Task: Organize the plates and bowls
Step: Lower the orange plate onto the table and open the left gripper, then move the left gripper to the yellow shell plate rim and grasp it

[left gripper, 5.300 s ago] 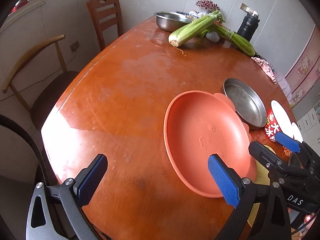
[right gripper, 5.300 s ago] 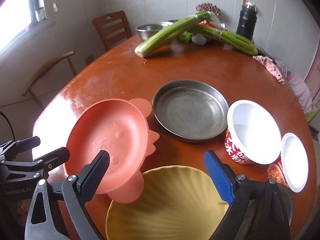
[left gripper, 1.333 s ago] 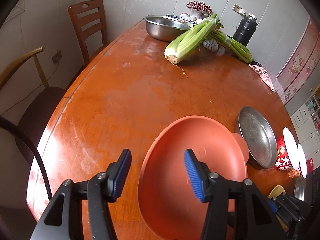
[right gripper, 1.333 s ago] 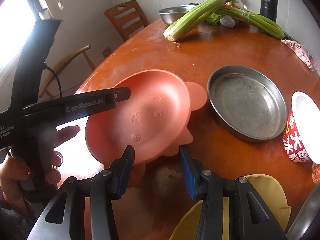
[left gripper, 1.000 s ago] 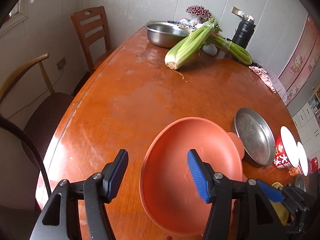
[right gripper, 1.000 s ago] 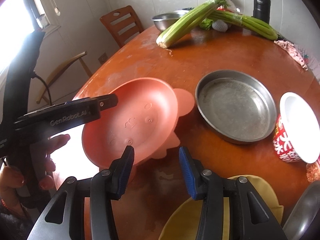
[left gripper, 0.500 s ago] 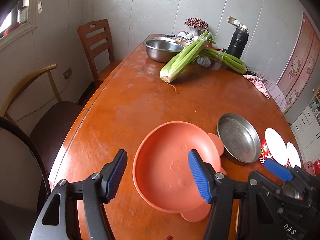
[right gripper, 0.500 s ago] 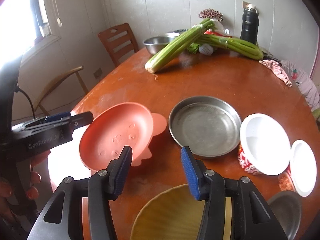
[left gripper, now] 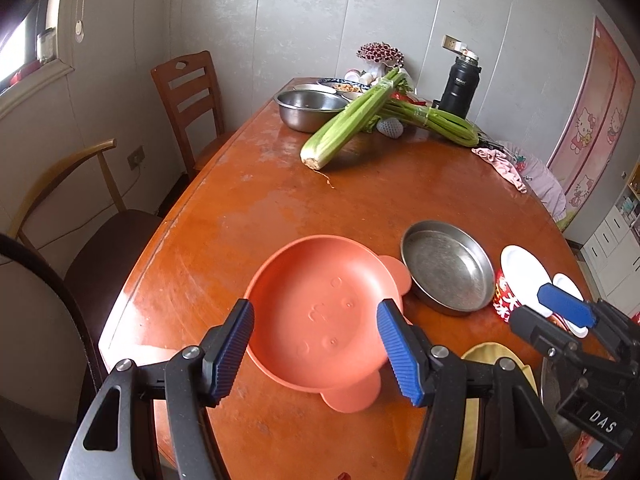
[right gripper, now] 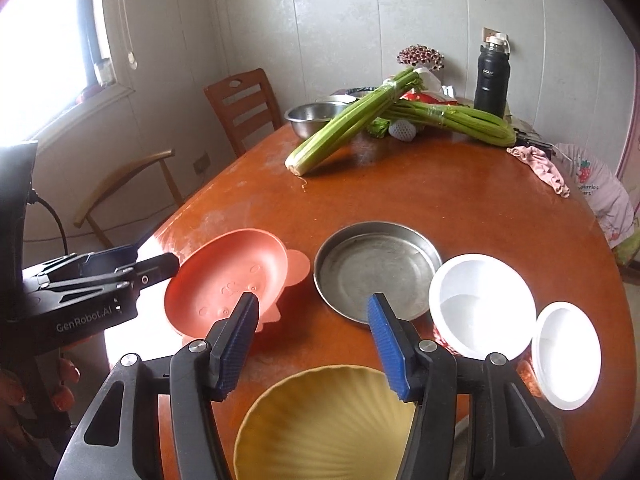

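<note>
An orange bear-shaped plate (left gripper: 320, 308) lies flat on the wooden table (left gripper: 248, 208), also in the right wrist view (right gripper: 228, 280). My left gripper (left gripper: 316, 344) is open above its near edge, holding nothing. A round metal pan (left gripper: 448, 266) sits right of the plate, also in the right wrist view (right gripper: 376, 268). A yellow scalloped plate (right gripper: 324, 424) lies near the front edge under my right gripper (right gripper: 312, 340), which is open and empty. A white bowl with red print (right gripper: 480, 304) and a smaller white bowl (right gripper: 566, 352) stand right of the pan.
Celery bunches (left gripper: 352, 124), a steel bowl (left gripper: 308, 108), a black flask (left gripper: 458, 86) and a pink cloth (left gripper: 500, 162) lie at the far end of the table. Two chairs (left gripper: 188, 100) stand along the left side. The table's left edge is near the orange plate.
Both grippers have pulled back and up from the table. The orange plate, tilted and held up earlier, now lies flat on the table. Both grippers narrowed from wide open, then widened slightly.
</note>
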